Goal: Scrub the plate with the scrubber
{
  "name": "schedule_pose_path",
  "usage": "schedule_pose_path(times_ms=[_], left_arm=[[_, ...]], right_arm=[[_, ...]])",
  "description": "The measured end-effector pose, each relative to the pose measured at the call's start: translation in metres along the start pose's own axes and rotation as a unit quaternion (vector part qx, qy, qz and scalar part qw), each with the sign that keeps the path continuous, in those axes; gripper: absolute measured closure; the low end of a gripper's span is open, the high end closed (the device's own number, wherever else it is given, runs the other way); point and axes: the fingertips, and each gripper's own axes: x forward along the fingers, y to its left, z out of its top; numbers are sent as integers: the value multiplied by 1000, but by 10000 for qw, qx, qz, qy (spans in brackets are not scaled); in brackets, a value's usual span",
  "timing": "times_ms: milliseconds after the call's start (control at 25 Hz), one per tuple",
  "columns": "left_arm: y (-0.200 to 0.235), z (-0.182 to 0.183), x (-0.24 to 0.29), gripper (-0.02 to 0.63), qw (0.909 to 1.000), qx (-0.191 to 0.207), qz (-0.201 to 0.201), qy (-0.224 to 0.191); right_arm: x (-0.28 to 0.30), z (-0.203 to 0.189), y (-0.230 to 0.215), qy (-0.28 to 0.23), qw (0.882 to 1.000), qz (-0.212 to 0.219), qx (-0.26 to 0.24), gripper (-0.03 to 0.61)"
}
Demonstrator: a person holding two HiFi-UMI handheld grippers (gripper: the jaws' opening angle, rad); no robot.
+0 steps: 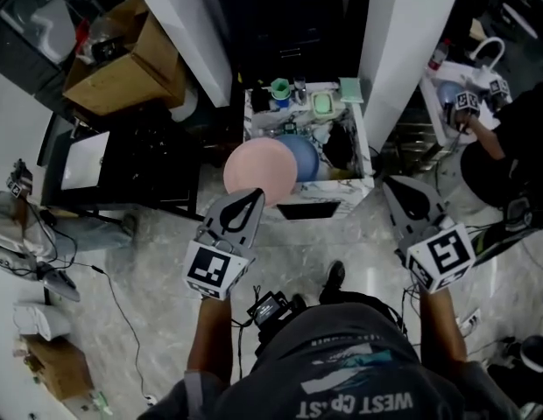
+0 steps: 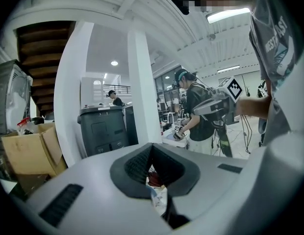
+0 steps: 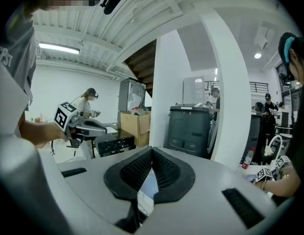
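Your grey T-shirt [image 1: 359, 383] fills the bottom of the head view, and both arms reach out from it over the floor.

The left gripper [image 1: 252, 196] has its jaws pressed together with nothing between them. Its tip lies just in front of the pink round plate [image 1: 260, 171] as the head view sees it, but looks to be held above and short of it rather than touching. That plate sits at the near left corner of the white marbled surface [image 1: 363, 171], overlapping a blue plate [image 1: 306, 154]. A pale green square item [image 1: 322, 103] further back may be the scrubber; you cannot tell from here. The right gripper [image 1: 391, 185] is likewise closed and empty, off the surface's right corner.

So nothing of the task looks done: no scrubber in hand, plate untouched, both pickups to come.

Only the head view shows the plate and surface. The left gripper view adds the jaws [image 2: 151, 152] meeting, a cardboard box [image 2: 29, 151] and a dark grey bin [image 2: 103, 126]; the right gripper view confirms its own closed jaws [image 3: 152, 153].
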Motion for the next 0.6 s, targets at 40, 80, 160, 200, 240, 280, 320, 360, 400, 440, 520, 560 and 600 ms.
schedule_pose_path(times_ms=[40,80,160,200,240,280,320,360,400,440,520,560,600], left_arm=[[1,1,7,617,10000,7,34,11],[2,2,13,617,10000,11,71,23],[5,4,24,617,9999,32,158,43],[7,3,29,617,9997,63,212,40],[10,2,34,617,9996,97,274,34],[12,1,38,617,9993,115,341,39],[14,0,41,617,9991,115,408,56],[15,-1,43,617,9988,108,469,80],[17,-1,45,617,9986,91,519,108],[18,-1,46,617,9983,61,559,140],[23,-3,50,617,9979,14,606,206],[26,-5,51,617,9978,9,626,230],[30,-7,52,617,9975,6,656,244]], right_arm=[[4,0,-6,-14,10000,49,-6,549],[7,0,-12,-31,9999,104,-25,549],[14,1,-23,-63,9997,207,-65,549],[18,1,-29,-66,9997,242,-61,549],[20,1,-35,-65,9996,270,-49,549],[23,2,-40,-73,9995,298,-45,549],[25,2,-44,-94,9994,332,-57,549],[28,3,-48,-116,9992,367,-75,549],[31,3,-51,-127,9991,399,-86,549],[34,3,-55,-129,9990,424,-89,549],[43,3,-61,-127,9989,455,-70,549],[48,3,-63,-126,9988,466,-51,549],[54,3,-64,-119,9988,482,-38,549]])
